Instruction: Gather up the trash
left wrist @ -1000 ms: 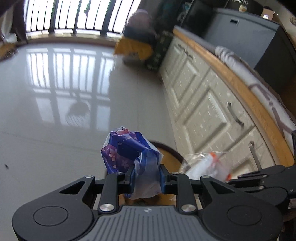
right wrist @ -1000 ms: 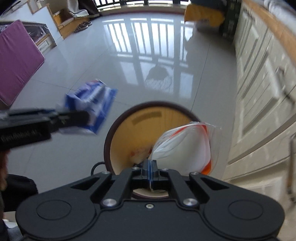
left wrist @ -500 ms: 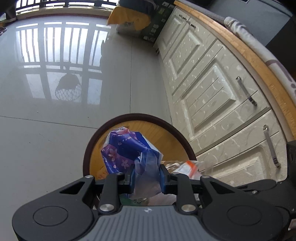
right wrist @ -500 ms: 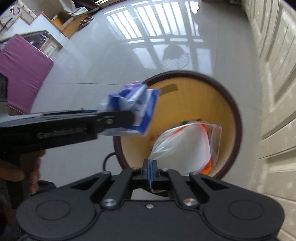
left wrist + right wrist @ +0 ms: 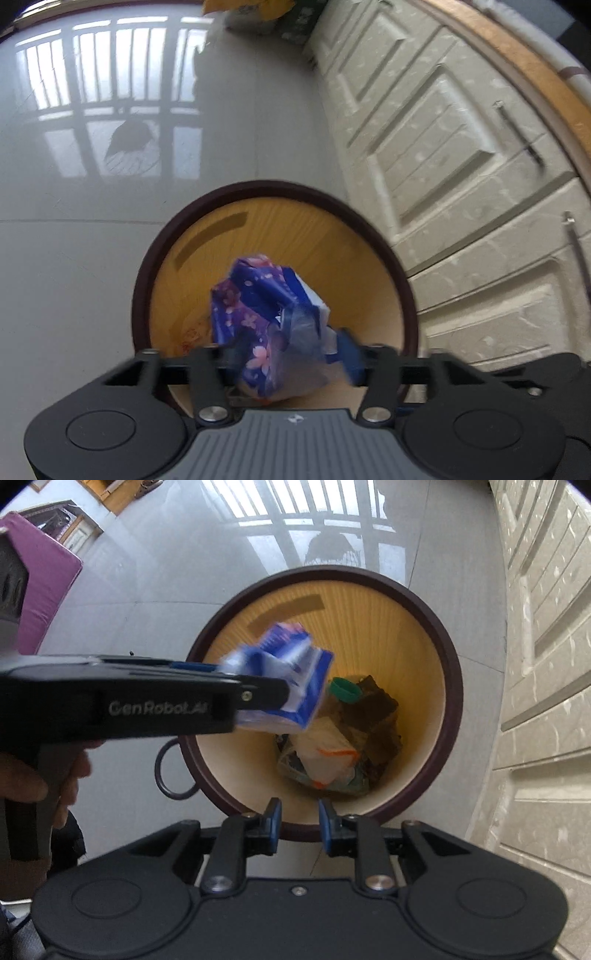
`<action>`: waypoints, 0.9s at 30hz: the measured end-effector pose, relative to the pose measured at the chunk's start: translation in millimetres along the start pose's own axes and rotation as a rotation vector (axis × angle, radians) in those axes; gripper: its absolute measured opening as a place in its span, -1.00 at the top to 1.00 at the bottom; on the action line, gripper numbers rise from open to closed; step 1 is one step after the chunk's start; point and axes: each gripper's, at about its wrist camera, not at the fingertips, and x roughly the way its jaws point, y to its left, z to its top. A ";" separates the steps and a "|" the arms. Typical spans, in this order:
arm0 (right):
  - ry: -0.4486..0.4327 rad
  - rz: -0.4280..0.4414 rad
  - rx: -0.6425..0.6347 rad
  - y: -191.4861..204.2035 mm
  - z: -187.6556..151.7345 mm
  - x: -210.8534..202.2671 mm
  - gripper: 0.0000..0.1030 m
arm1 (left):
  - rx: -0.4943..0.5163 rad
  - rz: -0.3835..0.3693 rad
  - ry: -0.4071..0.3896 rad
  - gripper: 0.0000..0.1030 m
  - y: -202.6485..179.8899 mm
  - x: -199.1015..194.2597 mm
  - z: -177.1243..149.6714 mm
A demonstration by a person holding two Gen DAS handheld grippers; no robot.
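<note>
A round bin [image 5: 266, 184] with a dark brown rim and a wood-coloured inside stands on the floor below both grippers. A crumpled blue flower-print wrapper [image 5: 258, 302] sits between the jaws of my left gripper [image 5: 290, 356]. Those jaws are opening and the pads look clear of it. From the right wrist view, the left gripper [image 5: 288, 690] reaches in from the left with the wrapper [image 5: 295, 664] over the bin [image 5: 454, 686]. My right gripper [image 5: 297, 821] hangs at the bin's near rim, its jaws opening with nothing between them. A clear bag with an orange strip [image 5: 325, 757] lies on the rubbish inside, beside a green cap [image 5: 345, 690].
Cream cabinet doors [image 5: 461, 155] with metal handles run close along the bin's right side. Glossy grey floor tiles [image 5: 74, 258] spread to the left. A purple mat [image 5: 48, 590] lies far left, and a dark ring [image 5: 166, 771] lies by the bin. A person's hand [image 5: 33, 775] grips the left tool.
Both grippers have sunk toward the bin. The right jaws have parted and the clear bag has dropped into the bin. The left jaws have spread around the blue wrapper.
</note>
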 end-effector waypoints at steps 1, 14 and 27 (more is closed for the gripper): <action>0.004 -0.004 -0.002 -0.4 -0.2 0.5 0.54 | 0.003 0.008 0.014 -0.41 1.0 2.2 -0.6; -0.016 -0.063 0.015 -8.7 0.4 -5.4 -0.08 | 0.003 0.084 0.074 -1.00 10.7 -10.1 -8.7; -0.141 -0.100 0.052 -3.0 -2.3 -64.6 -0.78 | -0.021 0.119 0.042 -1.00 9.1 -68.9 -8.0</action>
